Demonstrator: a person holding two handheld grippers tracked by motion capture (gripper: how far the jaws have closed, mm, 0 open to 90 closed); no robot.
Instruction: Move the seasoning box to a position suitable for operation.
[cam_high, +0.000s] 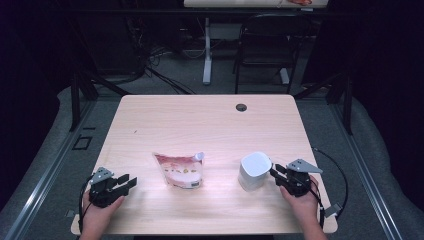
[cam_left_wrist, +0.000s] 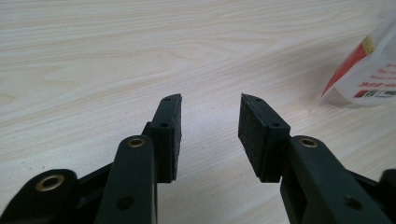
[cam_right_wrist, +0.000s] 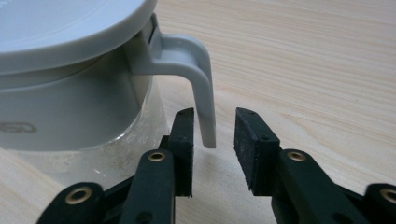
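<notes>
Light wood table (cam_high: 205, 120), a round cable hole (cam_high: 241, 107) near the far edge. Behind it a dark chair (cam_high: 270, 45) and a white table leg (cam_high: 207, 50) on the grey floor.

On the table, right of centre: a white container (cam_high: 254, 171) with a grey lid (cam_right_wrist: 60, 23), upright. The right gripper view shows a clear lower body and a grey latch tab (cam_right_wrist: 198, 88) hanging down from the lid rim. Left of centre, well apart from the container: a spouted refill pouch (cam_high: 180, 170) lying flat, pink and white print, cap pointing toward the container. Its corner shows at the right edge of the left gripper view (cam_left_wrist: 369, 74).

Right gripper (cam_high: 276, 172) sits just beside the container's right side. Jaws parted, one on each side of the latch tab, the tab's lower end between the pads (cam_right_wrist: 184, 140). Nearest pad looks very close to the tab, contact cannot be told; nothing clamped yet.

Left gripper (cam_high: 127, 182) low over the near-left table, jaws wide apart, holding nothing, bare wood between the pads (cam_left_wrist: 254, 135). Pouch near, off to its right, not touching.

Step, my read: starting to open the container, right gripper lined up on the latch. Next move probably calls for closing on the tab and lifting or pulling it outward to release the lid. Container may slide or tip since nothing braces it. Left gripper likely needed to steady the body or fetch the pouch.
</notes>
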